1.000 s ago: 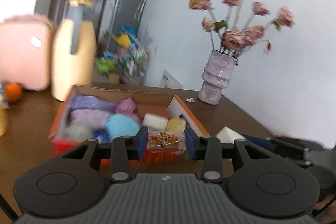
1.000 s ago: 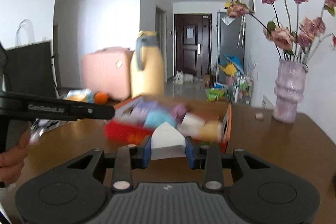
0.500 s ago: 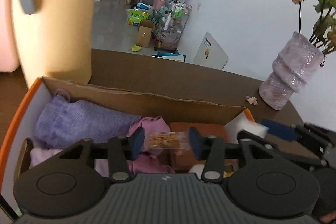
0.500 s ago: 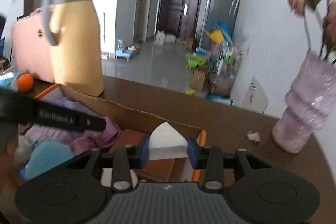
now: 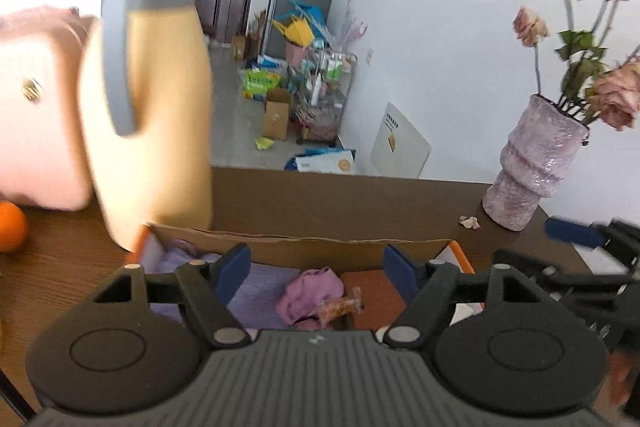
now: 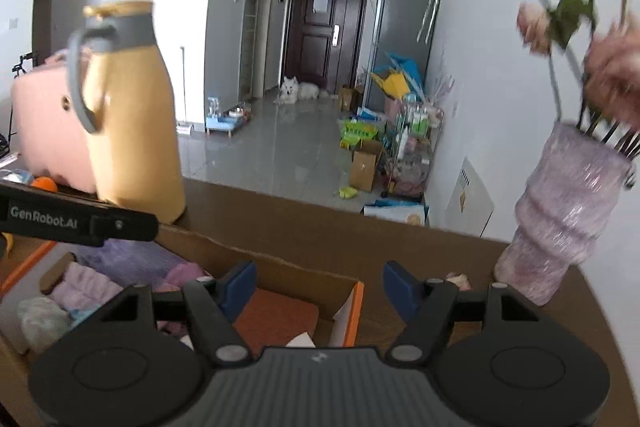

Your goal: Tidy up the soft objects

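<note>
My left gripper (image 5: 318, 277) is open and empty above the cardboard box (image 5: 320, 245). Below it in the box lie a small orange snack packet (image 5: 340, 307), a pink cloth (image 5: 310, 293), a purple cloth (image 5: 264, 281) and an orange-brown pad (image 5: 374, 293). My right gripper (image 6: 320, 287) is open and empty over the box's right end (image 6: 354, 301). A white sponge tip (image 6: 300, 339) shows in the box just below it, by the orange-brown pad (image 6: 276, 315). Purple and pale cloths (image 6: 92, 287) fill the box's left part.
A tall yellow jug (image 5: 148, 99) stands behind the box at left, with a pink suitcase (image 5: 36, 107) and an orange (image 5: 10, 227) beyond. A lilac vase of dried roses (image 5: 532, 163) stands at right on the brown table (image 5: 340, 199). The left gripper's arm (image 6: 76, 219) crosses the right wrist view.
Both grippers opened. The snack packet left the left gripper and lies in the box; the white sponge left the right gripper and sits in the box. Both grippers rose slightly.
</note>
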Action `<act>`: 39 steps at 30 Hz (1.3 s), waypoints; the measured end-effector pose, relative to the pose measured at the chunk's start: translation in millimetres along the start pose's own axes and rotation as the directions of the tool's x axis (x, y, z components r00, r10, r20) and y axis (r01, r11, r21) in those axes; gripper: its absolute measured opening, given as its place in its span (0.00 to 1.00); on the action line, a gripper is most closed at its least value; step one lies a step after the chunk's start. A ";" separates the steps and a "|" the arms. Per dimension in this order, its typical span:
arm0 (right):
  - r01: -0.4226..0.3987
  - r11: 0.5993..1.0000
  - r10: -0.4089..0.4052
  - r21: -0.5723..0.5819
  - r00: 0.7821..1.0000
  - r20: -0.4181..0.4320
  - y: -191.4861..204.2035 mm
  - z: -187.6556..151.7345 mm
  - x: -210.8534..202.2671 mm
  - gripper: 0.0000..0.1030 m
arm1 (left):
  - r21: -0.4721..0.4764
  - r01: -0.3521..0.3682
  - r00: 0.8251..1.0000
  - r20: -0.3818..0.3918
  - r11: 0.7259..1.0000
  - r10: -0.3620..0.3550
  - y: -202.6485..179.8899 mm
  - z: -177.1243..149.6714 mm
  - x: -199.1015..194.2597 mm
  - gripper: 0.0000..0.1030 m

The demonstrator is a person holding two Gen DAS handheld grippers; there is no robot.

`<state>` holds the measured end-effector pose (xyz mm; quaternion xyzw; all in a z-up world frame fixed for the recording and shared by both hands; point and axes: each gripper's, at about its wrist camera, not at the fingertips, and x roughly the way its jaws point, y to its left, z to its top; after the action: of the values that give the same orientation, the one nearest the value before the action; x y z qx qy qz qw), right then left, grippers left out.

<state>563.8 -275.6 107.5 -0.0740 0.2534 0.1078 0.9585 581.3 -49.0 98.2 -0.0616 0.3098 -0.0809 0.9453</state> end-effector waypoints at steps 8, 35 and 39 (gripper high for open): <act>0.001 0.999 -0.004 0.033 0.998 0.069 7.6 8.1 -82.1 0.80 | 0.097 -0.080 0.991 0.114 0.992 0.069 -6.4 -23.4 -93.5 0.83; 0.001 0.992 -0.047 0.129 0.935 0.350 95.2 -168.8 -227.2 0.99 | 0.106 -0.227 0.876 0.455 0.968 0.156 -2.3 -231.9 -241.8 1.00; 0.007 0.992 -0.050 0.125 0.938 0.343 103.8 -200.2 -257.1 0.99 | 0.098 -0.204 0.879 0.457 0.974 0.138 0.5 -268.4 -272.5 1.00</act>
<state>226.3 -258.2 55.2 0.0009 0.0861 0.0897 0.9922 204.8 -14.1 40.1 0.0173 0.0819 -0.0027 0.9965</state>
